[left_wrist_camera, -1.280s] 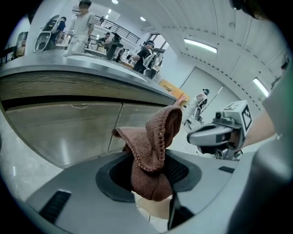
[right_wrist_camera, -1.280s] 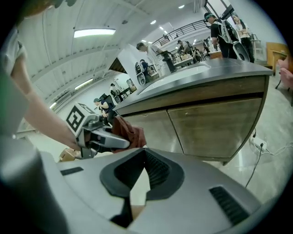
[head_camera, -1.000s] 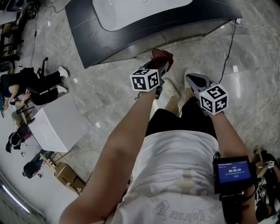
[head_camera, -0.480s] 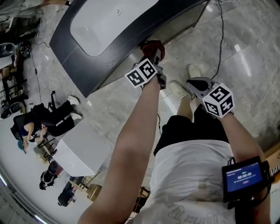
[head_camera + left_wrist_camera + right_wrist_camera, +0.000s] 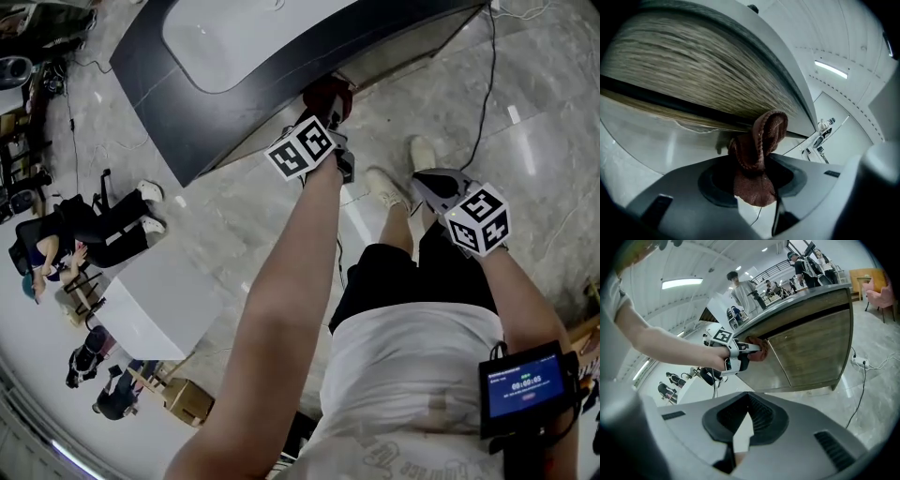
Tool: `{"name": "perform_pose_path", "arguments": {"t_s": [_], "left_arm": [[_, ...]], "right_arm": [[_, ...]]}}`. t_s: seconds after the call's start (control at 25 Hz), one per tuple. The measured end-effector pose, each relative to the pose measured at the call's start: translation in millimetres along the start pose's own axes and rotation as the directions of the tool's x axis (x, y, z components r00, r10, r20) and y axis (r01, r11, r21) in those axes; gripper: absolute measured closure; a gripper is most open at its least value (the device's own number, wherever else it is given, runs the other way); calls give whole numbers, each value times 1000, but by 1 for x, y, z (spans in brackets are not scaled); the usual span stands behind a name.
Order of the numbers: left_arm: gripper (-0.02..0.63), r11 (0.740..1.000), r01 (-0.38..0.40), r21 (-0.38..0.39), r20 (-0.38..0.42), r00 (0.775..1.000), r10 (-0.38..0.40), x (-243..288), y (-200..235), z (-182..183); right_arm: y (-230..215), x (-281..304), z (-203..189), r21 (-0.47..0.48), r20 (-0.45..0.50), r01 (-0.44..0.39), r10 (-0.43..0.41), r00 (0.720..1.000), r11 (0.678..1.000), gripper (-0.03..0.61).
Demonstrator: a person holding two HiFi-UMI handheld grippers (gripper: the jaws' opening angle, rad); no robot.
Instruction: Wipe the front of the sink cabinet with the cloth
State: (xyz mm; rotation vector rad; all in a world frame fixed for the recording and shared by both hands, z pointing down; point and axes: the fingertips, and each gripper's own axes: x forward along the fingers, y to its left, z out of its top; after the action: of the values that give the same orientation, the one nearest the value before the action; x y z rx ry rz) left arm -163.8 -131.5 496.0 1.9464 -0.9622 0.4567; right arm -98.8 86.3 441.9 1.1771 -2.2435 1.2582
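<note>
Left gripper: the left gripper (image 5: 751,180) has its jaws clamped on the cloth (image 5: 761,140), with a brown fold bulging out ahead of them.
Cloth: it sits high on the front of the cabinet (image 5: 811,348), right at the dark gap under the worktop (image 5: 169,103). The right gripper view shows it touching the wood. In the head view it lies at 12 o'clock from the left marker cube.
Just changed: a second ago the cloth hung short of the cabinet, with the arm bent. Now the arm is stretched out and the cloth has arrived at the front. Over the last half second it has hardly shifted.
Meaning: the approach looks finished and contact is made, so I judge the wiping is only starting. Most of the wood front below and to 3 o'clock of the cloth looks unwiped.
Right gripper: the right gripper (image 5: 740,437) has its jaws drawn almost together, and only floor shows through the slit. It holds nothing. In the head view it hangs at 4 o'clock from the left one, well apart from the cabinet.
Sink: the pale sink (image 5: 244,37) is set in the worktop, at 11 o'clock from the cloth and untouched.
Next: probably a sweep along the front, keeping the fold pressed flat.
Risk: only a small fold meets the wood, so the jaws could scrape the cabinet if the cloth rolls.
</note>
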Motion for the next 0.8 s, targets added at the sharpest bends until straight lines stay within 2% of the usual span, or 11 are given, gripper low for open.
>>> {"name": "perform_pose_path", "arguments": {"t_s": [0.36,0.48,0.8], "left_arm": [[448,992,-122,-39,30,992,123,-39,53,11],[448,988,-141,-60,50,988,144,-54,68,13],[448,969,-243,-43,39,969,245,-100,121,12]], "right_arm": [[12,12,18,-63,-81,-57,52,995,996,566],[17,17,22,-85,-100,-79,70,993,993,566],[24,23,24,-115,-141,-103,87,986,988,566]]}}
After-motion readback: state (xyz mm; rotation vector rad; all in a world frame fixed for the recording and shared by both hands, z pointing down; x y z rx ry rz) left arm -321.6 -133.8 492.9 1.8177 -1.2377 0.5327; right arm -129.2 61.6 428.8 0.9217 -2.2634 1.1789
